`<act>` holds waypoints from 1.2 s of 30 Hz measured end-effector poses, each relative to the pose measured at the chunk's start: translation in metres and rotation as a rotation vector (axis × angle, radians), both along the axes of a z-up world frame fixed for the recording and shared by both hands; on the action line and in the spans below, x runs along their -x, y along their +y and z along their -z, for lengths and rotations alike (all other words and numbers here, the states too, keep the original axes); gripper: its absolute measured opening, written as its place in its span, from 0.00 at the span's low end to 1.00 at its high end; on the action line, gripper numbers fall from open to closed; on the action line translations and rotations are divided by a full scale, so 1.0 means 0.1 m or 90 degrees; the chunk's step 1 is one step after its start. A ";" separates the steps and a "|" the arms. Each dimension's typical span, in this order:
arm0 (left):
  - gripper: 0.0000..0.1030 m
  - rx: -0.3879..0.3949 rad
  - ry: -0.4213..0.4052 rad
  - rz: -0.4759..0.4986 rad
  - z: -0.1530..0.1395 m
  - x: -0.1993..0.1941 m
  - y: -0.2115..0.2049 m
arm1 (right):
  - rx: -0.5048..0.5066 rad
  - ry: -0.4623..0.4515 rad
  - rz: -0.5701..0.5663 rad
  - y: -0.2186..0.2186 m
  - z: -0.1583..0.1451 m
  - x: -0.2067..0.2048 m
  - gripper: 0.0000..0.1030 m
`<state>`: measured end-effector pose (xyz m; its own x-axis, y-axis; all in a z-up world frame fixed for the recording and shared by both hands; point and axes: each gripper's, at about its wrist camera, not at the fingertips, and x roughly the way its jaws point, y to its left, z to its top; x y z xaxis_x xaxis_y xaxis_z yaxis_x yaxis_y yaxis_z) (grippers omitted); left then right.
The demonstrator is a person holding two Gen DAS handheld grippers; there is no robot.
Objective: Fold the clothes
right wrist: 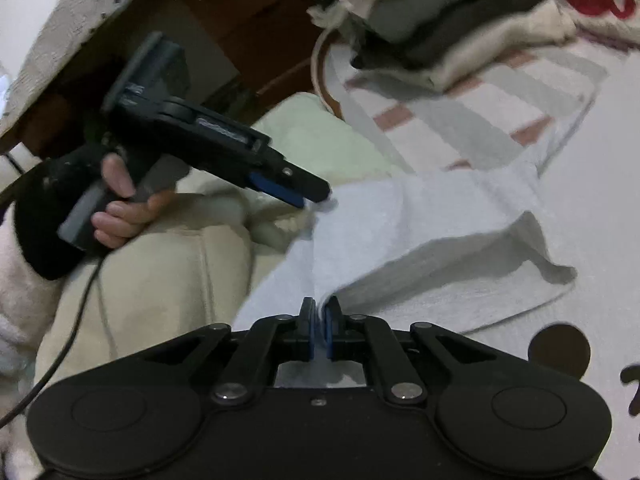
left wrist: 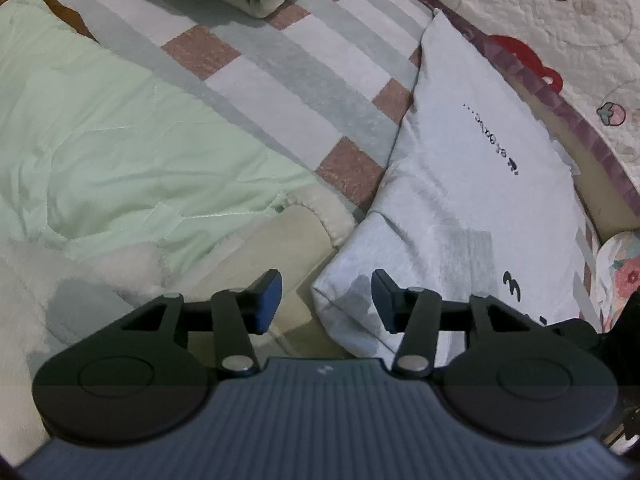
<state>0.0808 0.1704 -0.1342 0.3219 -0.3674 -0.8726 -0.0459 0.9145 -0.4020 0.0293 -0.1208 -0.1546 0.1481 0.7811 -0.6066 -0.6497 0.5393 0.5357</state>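
A white T-shirt with black print (left wrist: 472,200) lies folded on the checked bedsheet (left wrist: 280,64). My left gripper (left wrist: 326,300) is open, its fingers on either side of the shirt's near corner without gripping it. In the right wrist view the left gripper (right wrist: 316,198) sits at the shirt's far corner, held by a hand. My right gripper (right wrist: 319,328) is shut on a fold of the white T-shirt (right wrist: 420,232) and lifts its edge off the bed.
A pale green quilt (left wrist: 100,152) lies to the left. A stack of folded clothes (right wrist: 448,36) sits at the far end of the sheet. A patterned quilted cover (left wrist: 560,20) borders the right. Cream trouser legs (right wrist: 160,280) are near the left.
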 end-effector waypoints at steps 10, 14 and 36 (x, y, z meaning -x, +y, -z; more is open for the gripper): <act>0.25 0.014 -0.008 0.061 0.05 -0.06 -0.21 | -0.097 0.172 0.058 -0.49 0.01 -0.22 0.32; 0.03 -0.025 -0.053 0.127 -0.18 0.07 -0.26 | -0.181 0.264 0.225 -0.89 0.18 -0.46 0.44; 0.39 -0.022 -0.115 0.219 -0.11 0.09 -1.05 | 0.215 -0.013 0.254 -0.47 0.42 -0.56 0.41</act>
<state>0.0722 0.0651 -0.1228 0.3344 -0.4521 -0.8269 0.3351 0.8771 -0.3441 0.0848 -0.1682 -0.1963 0.4094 0.4221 -0.8088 -0.3668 0.8879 0.2777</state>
